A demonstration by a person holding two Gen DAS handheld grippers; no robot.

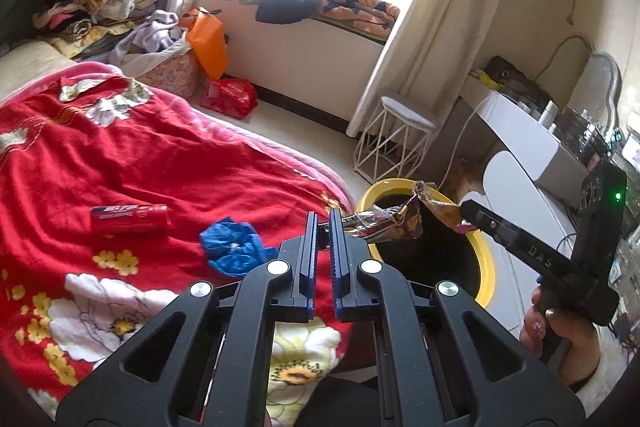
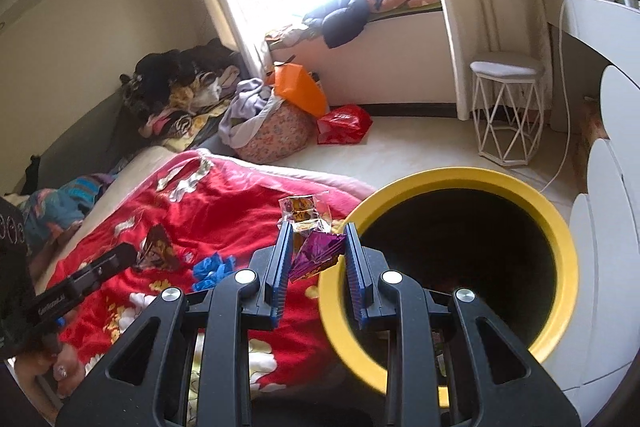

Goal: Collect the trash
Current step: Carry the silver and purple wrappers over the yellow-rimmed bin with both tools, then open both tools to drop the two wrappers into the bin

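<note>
Holding trash in both units, at the bin mouth.

Left hand-held gripper (image 1: 324, 223): jaws clenched on a crumpled snack wrapper (image 1: 384, 225), brown/silver foil. Wrapper sticks out from the fingertips over the near rim of the yellow-rimmed bin (image 1: 486, 267). In the right wrist view the same left hand-held gripper (image 2: 134, 255) comes in from the left with that wrapper (image 2: 160, 251) hanging over the red floral blanket (image 2: 224, 215).

Right hand-held gripper (image 2: 316, 247): jaws partly closed, grasping a purple foil wrapper (image 2: 320, 251) between the blue pads, with a clear printed wrapper (image 2: 304, 211) bunched up above it at the tips. Whether the clear one is actually pinched or just riding on the purple one, cannot tell. From the left wrist view the right hand-held gripper (image 1: 466, 209) holds its wrappers (image 1: 438, 205) over the bin's dark opening, far side of the rim. The person's hand (image 1: 556, 331) is on its grip.

Bin (image 2: 560, 227) sits on the floor just beside the bed edge, interior dark, contents not readable.

On the blanket (image 1: 120, 155): a blue crumpled piece (image 1: 232, 247) near the left unit's tips, and a red flat packet (image 1: 130, 219) further left, apart from it. Blue piece (image 2: 212, 269) also visible in the right view.

Background: white wire stool (image 1: 396, 139) by the curtain, orange bag (image 1: 208, 43) and red bag (image 1: 232, 97) on the floor near the window seat.
</note>
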